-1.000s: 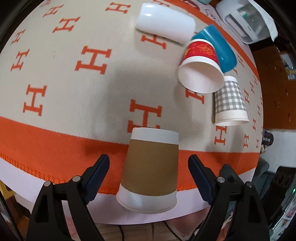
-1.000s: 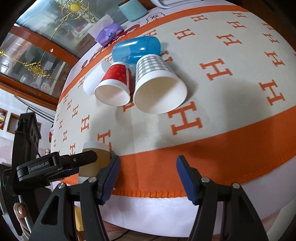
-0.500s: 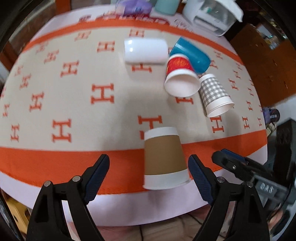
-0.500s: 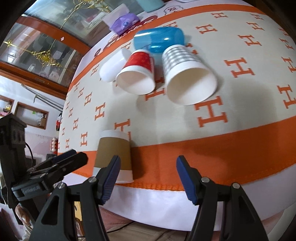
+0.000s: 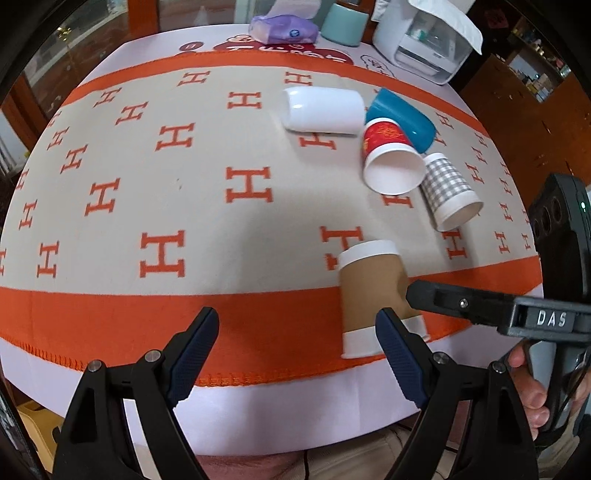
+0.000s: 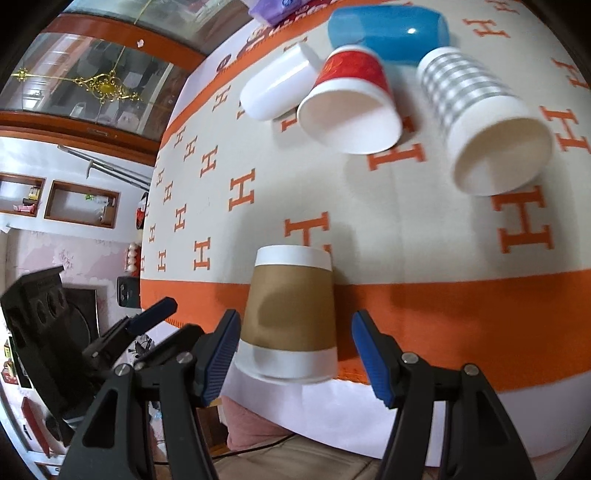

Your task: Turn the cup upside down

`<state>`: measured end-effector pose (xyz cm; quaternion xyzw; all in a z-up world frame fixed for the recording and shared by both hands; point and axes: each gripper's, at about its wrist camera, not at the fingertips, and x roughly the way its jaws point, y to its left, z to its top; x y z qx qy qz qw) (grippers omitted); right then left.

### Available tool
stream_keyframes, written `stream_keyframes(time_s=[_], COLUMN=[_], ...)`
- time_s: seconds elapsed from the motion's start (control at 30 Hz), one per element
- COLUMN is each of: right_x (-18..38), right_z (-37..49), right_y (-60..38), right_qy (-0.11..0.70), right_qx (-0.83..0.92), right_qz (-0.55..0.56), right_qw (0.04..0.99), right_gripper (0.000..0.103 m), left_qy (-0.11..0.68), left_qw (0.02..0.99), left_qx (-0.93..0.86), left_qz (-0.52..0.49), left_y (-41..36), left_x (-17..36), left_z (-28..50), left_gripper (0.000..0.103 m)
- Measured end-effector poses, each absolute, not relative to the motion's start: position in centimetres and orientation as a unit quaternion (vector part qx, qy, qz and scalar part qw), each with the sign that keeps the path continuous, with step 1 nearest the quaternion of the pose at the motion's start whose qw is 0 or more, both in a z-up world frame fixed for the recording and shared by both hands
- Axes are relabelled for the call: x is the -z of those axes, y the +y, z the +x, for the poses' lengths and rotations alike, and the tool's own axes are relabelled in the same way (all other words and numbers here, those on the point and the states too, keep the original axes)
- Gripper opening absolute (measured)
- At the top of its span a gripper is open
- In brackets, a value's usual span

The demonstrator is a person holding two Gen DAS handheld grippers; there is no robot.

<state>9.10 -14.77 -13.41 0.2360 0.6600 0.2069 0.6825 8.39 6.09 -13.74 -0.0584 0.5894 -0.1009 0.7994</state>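
Your right gripper (image 6: 291, 350) has its jaws spread wide, and the brown cup (image 6: 290, 314) sits between the two blue pads without either one touching it. That cup stands mouth-down on the orange border of the H-patterned cloth (image 6: 369, 206), close to the table's near edge. Your left gripper (image 5: 297, 356) is also wide open and holds nothing; from its camera the brown cup (image 5: 373, 295) sits at about 1 o'clock, partly behind the right-hand pad, and one finger of your right gripper (image 5: 436, 295) reaches in against the cup's side from 3 o'clock.

Beyond the cup, toward 12 to 2 o'clock in the right wrist view, four cups lie on their sides in a cluster: the red cup (image 6: 351, 99) with its mouth toward you, the grey checked cup (image 6: 480, 122) just beside it at 2 o'clock, the blue cup (image 6: 388, 31) behind and touching both, and the white cup (image 6: 277, 88) at 12 o'clock beside the red one. They are well apart from the brown cup. At the far table edge in the left view sit a purple tissue pack (image 5: 282, 27), a pale green cup (image 5: 345, 24) and a white machine (image 5: 424, 44).
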Motion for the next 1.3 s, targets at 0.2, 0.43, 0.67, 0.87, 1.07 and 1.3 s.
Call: stream_keyframes(time_s=[0.2,0.43,0.67,0.87,1.07,1.3], right_x=[14.7,16.3,16.3,14.5,11.4,11.5], right_z=[10.1,10.6,10.4,10.0,9.6,7.7], right_y=[-13.5,-12.7,-12.5,-13.1,-14.1,-13.2], right_qy=[0.679,0.7,0.696,0.672,0.571,0.451], right_qx=[-0.213,-0.216,-0.217,-0.221,-0.187,-0.182], right_qz=[0.237,0.237,0.234,0.218,0.155,0.055], right_qw=[0.662,0.639,0.644,0.673,0.784,0.872], right_gripper=[0.063,0.063,0.062,0.062,0.062,0.062], left_qy=[0.597,0.602,0.605,0.603,0.584,0.542], left_qw=[0.793,0.787,0.784,0.786,0.802,0.834], left_qx=[0.097,0.096,0.096,0.095,0.09,0.072], left_qz=[-0.077,-0.097,-0.1,-0.097,-0.093,-0.08], left_y=[7.2,8.1,8.2,8.1,7.7,6.8], left_x=[15.4,16.5,16.9,17.0,16.6,15.7], left_z=[8.3,8.4,8.5,8.5,8.4,8.2], left_gripper=[0.085,0.085,0.085,0.085,0.085,0.085])
